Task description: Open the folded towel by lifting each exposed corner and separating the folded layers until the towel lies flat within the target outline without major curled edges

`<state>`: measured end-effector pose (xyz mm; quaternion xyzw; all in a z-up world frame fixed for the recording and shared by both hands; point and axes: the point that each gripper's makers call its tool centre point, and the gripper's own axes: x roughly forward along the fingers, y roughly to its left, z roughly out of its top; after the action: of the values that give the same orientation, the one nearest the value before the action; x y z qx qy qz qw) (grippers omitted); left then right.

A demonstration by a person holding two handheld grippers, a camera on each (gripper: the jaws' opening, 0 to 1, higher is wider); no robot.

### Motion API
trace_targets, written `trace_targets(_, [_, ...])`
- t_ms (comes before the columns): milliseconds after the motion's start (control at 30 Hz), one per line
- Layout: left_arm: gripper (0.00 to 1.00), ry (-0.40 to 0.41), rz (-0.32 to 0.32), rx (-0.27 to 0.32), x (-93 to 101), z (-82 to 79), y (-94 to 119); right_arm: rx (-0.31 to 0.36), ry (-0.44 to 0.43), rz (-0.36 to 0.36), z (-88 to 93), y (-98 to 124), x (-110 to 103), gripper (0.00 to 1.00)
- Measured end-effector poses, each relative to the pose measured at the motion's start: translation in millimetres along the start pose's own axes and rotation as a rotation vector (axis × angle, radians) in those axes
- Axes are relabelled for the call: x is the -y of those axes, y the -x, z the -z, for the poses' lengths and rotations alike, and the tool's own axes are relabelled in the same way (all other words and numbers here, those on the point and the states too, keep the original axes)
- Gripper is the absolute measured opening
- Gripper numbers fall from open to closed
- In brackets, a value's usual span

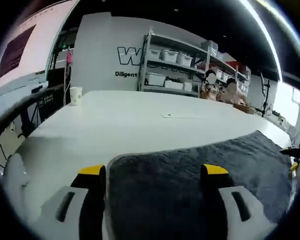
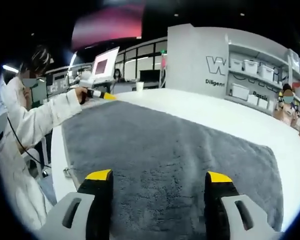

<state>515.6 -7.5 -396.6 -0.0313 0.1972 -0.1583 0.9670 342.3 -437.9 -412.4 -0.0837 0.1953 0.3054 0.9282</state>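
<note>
While your left gripper (image 1: 154,172) rides low over the near edge of the grey towel (image 1: 190,175), its two yellow-tipped jaws stand well apart with nothing between them but the cloth lying below. You can see that the towel's edge on that side runs in a soft curve just ahead of the jaw tips, and beyond it the white table (image 1: 125,120) stretches away bare to a paper cup (image 1: 76,95) near its far left corner. A small flat scrap, perhaps a label, lies further out on the tabletop; what it is cannot be told. At the right edge of the left gripper view, a yellow and black tip of the other tool (image 1: 293,152) peeks in beside the towel's far corner.

Your right gripper (image 2: 159,177) also has its jaws spread wide, empty, hovering above the towel (image 2: 160,150), which spreads out across the table (image 2: 215,112) in one broad sheet with a fairly straight far edge. Off to the left you hold the left gripper (image 2: 97,93) at the towel's far corner, white sleeve (image 2: 40,120) extended. Behind the table stand shelves with storage bins (image 2: 255,75) and a grey wall with lettering.
</note>
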Motion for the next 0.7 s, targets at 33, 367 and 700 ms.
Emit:
trace_targets(33, [0.84,-0.013,0.014,-0.002,7.0,-1.0,5,0.005,0.003,0.013,-2.8,2,5,0.7])
trace_targets(367, [0.9,-0.073,0.087,-0.015,56.8,10.4,56,0.029,-0.03,0.159,-26.2,11,62,0.62])
trace_targets(700, [0.95,-0.121,0.018,-0.026,84.7,41.0,74,0.007,-0.088,0.359,-20.2,3,125,0.52])
